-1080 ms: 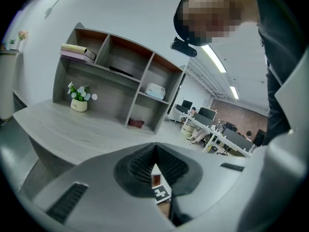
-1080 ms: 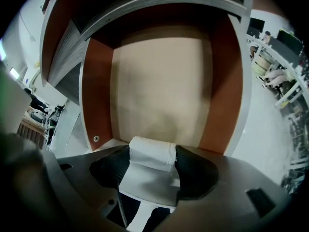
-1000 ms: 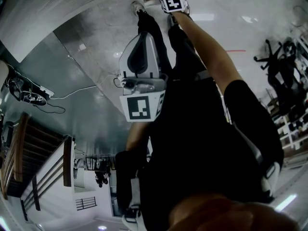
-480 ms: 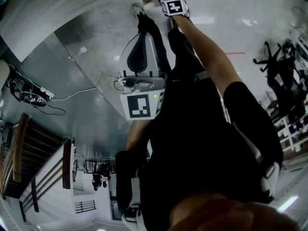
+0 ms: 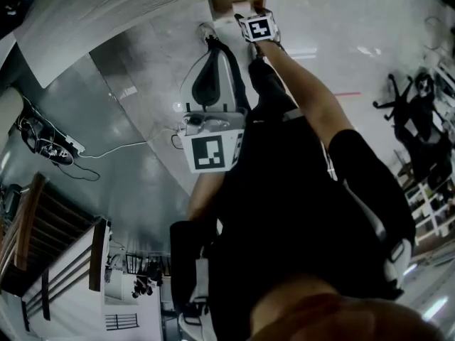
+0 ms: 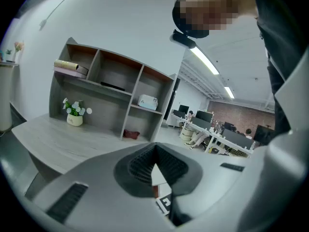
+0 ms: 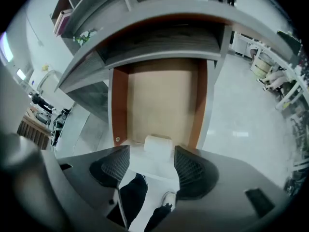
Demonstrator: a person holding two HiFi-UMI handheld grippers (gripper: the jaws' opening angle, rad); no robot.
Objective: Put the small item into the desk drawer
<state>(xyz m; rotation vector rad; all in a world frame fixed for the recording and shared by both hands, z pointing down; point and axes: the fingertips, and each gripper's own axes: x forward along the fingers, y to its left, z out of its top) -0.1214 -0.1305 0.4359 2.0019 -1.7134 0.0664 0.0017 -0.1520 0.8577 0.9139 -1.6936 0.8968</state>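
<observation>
Above the drawer, the right hand-held gripper gapes wide, small item lying crosswise.

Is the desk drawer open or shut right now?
Open: the drawer is pulled out from under the desk top, its wooden bottom exposed in the right gripper view.

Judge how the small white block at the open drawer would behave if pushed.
The white block looks boxy and flat-sided, so it would probably slide, not roll. It looks narrower than the gap of the open right gripper, so it is likely light.
</observation>
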